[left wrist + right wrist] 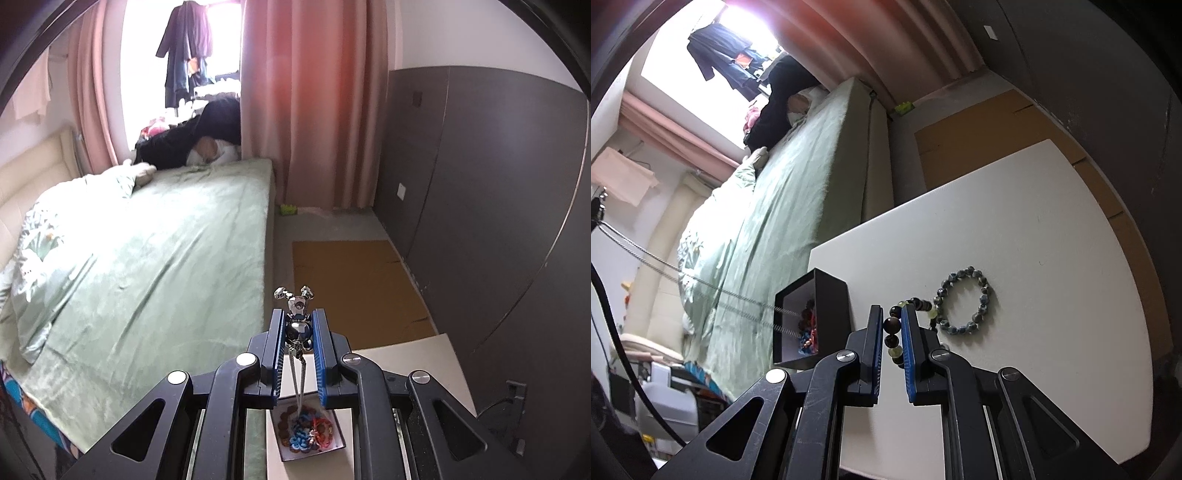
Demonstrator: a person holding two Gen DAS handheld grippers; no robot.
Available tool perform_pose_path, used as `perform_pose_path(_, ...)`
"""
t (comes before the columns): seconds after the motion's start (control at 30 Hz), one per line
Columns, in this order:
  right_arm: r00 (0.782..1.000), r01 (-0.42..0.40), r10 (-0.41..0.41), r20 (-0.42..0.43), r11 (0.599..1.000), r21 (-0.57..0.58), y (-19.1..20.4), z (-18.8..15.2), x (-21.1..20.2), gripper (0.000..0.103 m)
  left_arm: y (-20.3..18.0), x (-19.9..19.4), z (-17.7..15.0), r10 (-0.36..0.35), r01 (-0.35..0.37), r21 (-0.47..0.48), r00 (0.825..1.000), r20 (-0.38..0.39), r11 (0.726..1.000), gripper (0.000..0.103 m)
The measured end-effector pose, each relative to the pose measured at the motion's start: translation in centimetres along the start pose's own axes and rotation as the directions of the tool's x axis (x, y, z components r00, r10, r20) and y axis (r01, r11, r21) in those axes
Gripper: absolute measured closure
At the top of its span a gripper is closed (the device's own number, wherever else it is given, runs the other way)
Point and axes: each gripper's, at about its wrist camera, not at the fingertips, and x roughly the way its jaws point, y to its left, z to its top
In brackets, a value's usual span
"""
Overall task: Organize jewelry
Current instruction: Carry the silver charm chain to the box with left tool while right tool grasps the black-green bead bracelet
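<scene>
Left gripper jaws pinching silver bear pendant; chain hangs into black jewelry box directly below. Right gripper jaws straddle dark bead bracelet on surface, closure uncertain. I lower left next.

We see a silver pendant above the black box, blue and red beads inside, a mottled blue-grey bracelet beside it.
</scene>
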Motion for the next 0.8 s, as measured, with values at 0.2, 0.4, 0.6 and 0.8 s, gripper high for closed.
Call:
perform_pose_path(0.2, 1.0, 0.015, -0.015, 0.002, 1.0, 0.005, 0.1, 0.1, 0.0, 0.092, 1.5, 3.6, -2.7, -0.027, 0.023, -0.051, 0.997, -0.068, 0.998, 0.088)
perform_pose_path(0.4, 1.0, 0.021, -0.021, 0.019, 1.0, 0.003, 0.3, 0.0, -0.1, 0.092, 2.3, 7.5, -5.6, -0.058, 0.046, -0.096, 0.99, -0.129, 0.994, 0.088)
perform_pose_path(0.6, 0.999, 0.032, -0.032, 0.039, 0.999, -0.001, 0.6, 0.0, -0.2, 0.092, 3.0, 10.3, -8.7, -0.111, 0.084, -0.161, 0.98, -0.166, 0.983, 0.088)
perform_pose_path(0.8, 0.998, 0.019, -0.019, 0.062, 1.0, 0.005, 0.8, 0.3, 0.1, 0.092, 3.5, 13.4, -12.0, -0.148, 0.1, -0.237, 0.97, -0.194, 0.966, 0.088)
